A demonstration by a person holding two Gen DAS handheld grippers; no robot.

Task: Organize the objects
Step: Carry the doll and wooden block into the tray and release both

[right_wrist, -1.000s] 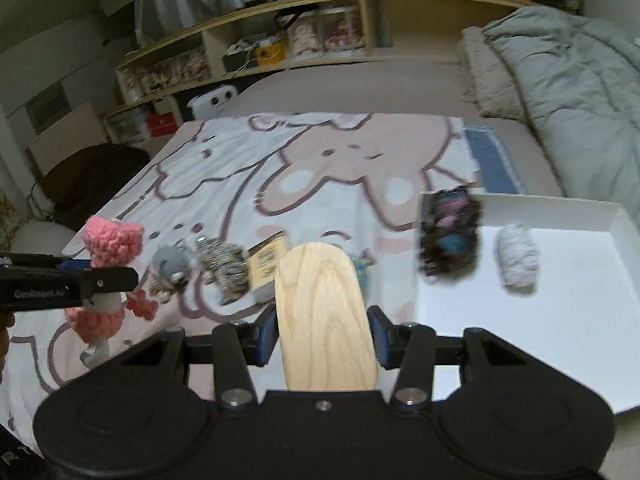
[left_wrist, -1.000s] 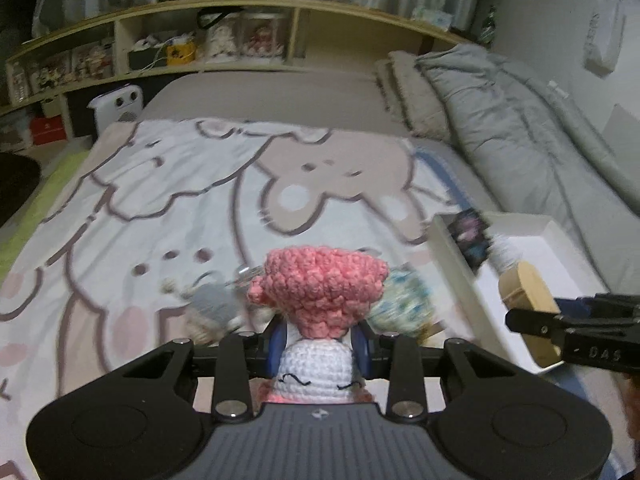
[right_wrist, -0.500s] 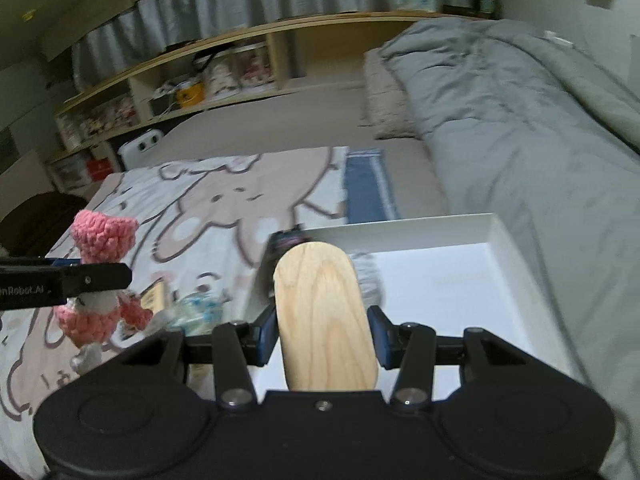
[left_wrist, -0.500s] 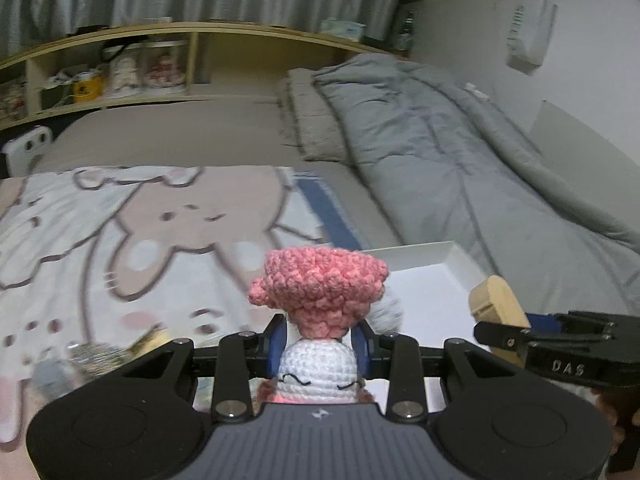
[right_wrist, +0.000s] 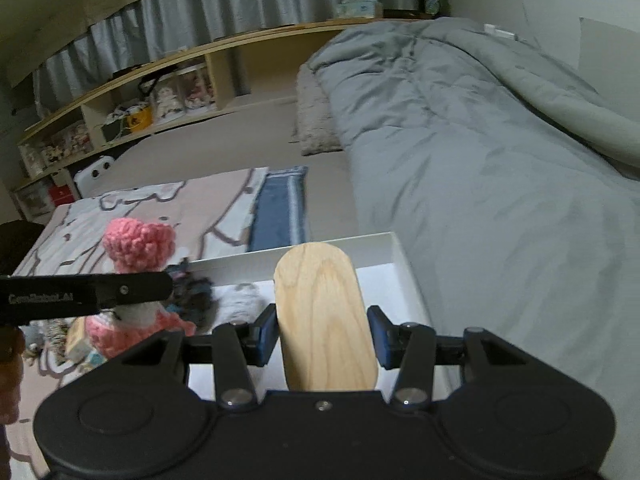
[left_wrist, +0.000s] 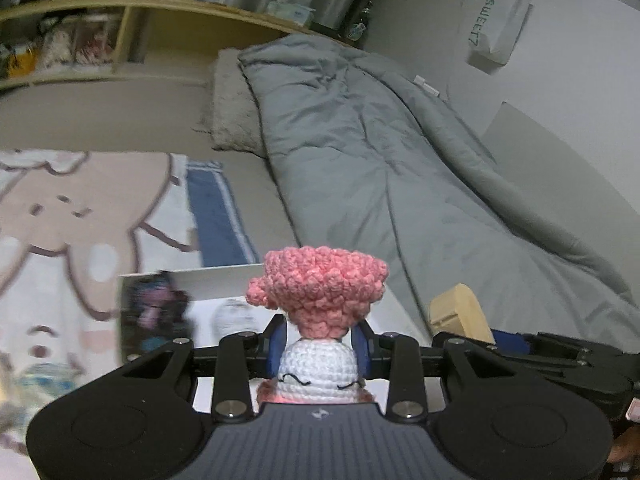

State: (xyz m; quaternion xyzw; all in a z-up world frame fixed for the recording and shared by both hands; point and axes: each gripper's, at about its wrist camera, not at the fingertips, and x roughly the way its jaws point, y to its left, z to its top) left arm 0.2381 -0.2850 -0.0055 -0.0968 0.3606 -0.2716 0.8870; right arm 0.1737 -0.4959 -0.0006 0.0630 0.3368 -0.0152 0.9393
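My left gripper (left_wrist: 318,344) is shut on a crocheted doll (left_wrist: 320,296) with a pink hat and a white face; the same doll (right_wrist: 138,248) shows at the left of the right wrist view. My right gripper (right_wrist: 322,332) is shut on a rounded wooden piece (right_wrist: 322,312), whose end (left_wrist: 460,312) also shows to the right in the left wrist view. Both hang over a white tray (right_wrist: 396,248) on the bed. In the tray lie a dark pink-and-blue furry item (left_wrist: 156,308) and a pale grey fluffy one (right_wrist: 240,300).
A grey duvet (right_wrist: 480,140) covers the bed's right side, close to the tray's right wall. A cartoon-print blanket (left_wrist: 80,208) lies to the left, with several small items (right_wrist: 52,332) on it. Wooden shelves (right_wrist: 160,92) run along the headboard, with a pillow (left_wrist: 230,112) below them.
Both grippers have swung to the right with their loads, from above the cartoon blanket and its small items to above the white tray. Neither grip has changed.
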